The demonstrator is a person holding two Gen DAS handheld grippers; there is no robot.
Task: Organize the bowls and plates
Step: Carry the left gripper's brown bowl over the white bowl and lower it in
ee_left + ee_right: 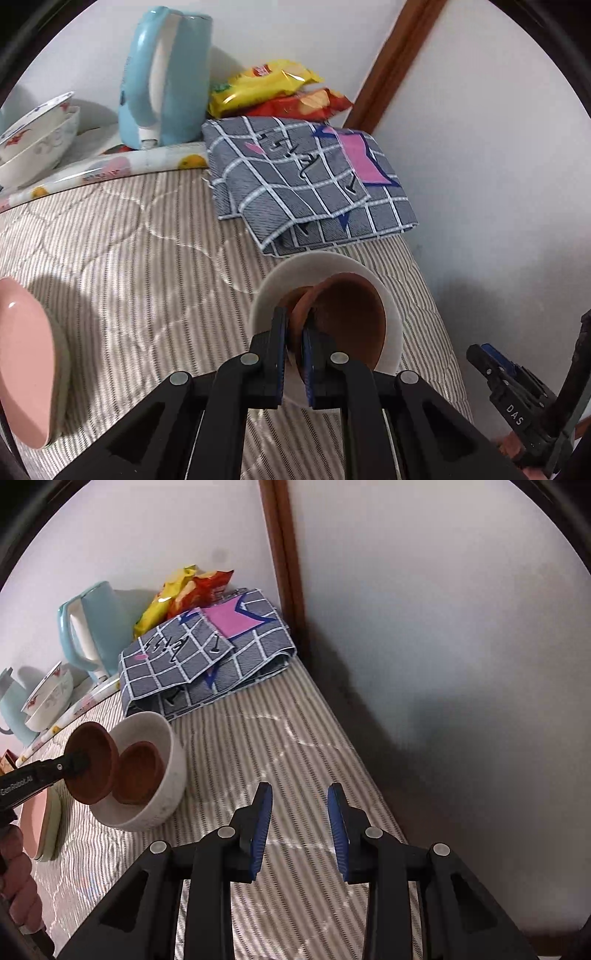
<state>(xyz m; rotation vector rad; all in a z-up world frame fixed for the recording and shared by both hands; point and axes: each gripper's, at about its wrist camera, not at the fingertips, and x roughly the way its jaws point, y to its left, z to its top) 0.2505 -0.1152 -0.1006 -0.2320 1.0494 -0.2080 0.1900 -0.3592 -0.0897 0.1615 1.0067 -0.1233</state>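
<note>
Left gripper (294, 334) fingers clamped on the rim of a tilted brown dish (92, 762), held over the white bowl (168, 771) on the striped bed cover (288, 738). Second brown dish (142, 773) leaning inside that bowl, just beyond the fingertips. Right gripper (300, 823) fingers spread apart, gripping nothing, the bowl off to their left. Pink plate (22, 362) far left of the left fingers. Folded checked cloth (306, 184), blue kettle (166, 74), snack packets (273, 88) and stacked patterned bowls (37, 136) further ahead.

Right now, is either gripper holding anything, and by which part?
The left gripper pinches a brown bowl by its rim, over the white bowl. The right gripper holds nothing, jaws apart.
</note>
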